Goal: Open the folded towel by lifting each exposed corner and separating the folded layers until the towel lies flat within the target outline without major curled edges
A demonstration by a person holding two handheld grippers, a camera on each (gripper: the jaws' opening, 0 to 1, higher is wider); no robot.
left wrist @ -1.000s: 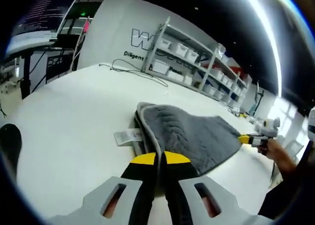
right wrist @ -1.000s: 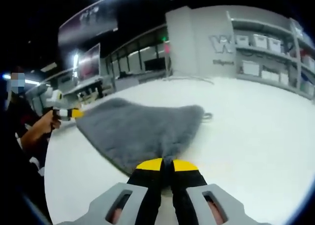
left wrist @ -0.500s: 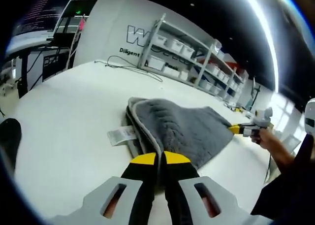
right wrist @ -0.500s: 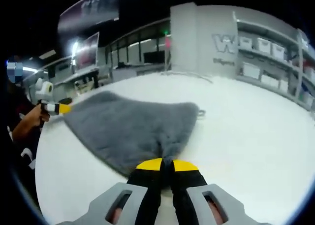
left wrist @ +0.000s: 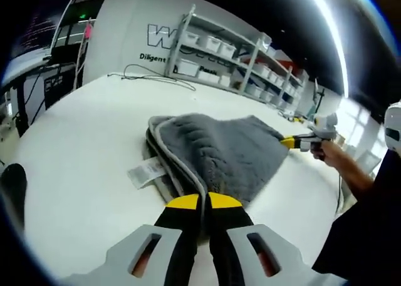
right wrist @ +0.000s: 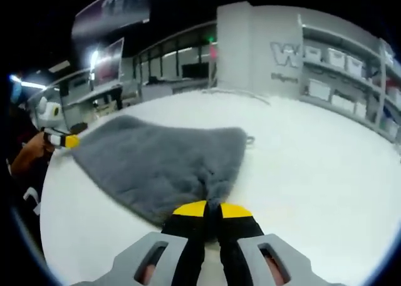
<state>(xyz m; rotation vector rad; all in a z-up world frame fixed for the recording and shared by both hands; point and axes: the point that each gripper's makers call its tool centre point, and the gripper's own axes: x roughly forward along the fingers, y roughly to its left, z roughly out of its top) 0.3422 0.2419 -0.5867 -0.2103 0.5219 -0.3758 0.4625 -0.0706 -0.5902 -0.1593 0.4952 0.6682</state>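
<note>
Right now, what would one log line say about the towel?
left gripper: shut on towel corner | right gripper: shut on towel corner | towel: grey, stretched between them over white table | white tag: sticking out

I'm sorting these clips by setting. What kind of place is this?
Probably a lab or workshop with storage: metal shelving holding white bins, a large white table carrying the gray towel, and a wall with large lettering.

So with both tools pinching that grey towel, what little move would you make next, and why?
Probably lift and carry the top layer over, away from the fold. The left tool and right tool are each shut on a corner of the grey towel, stretched between them, yet a second layer and a white label lie underneath on the white table, so it looks folded.
</note>
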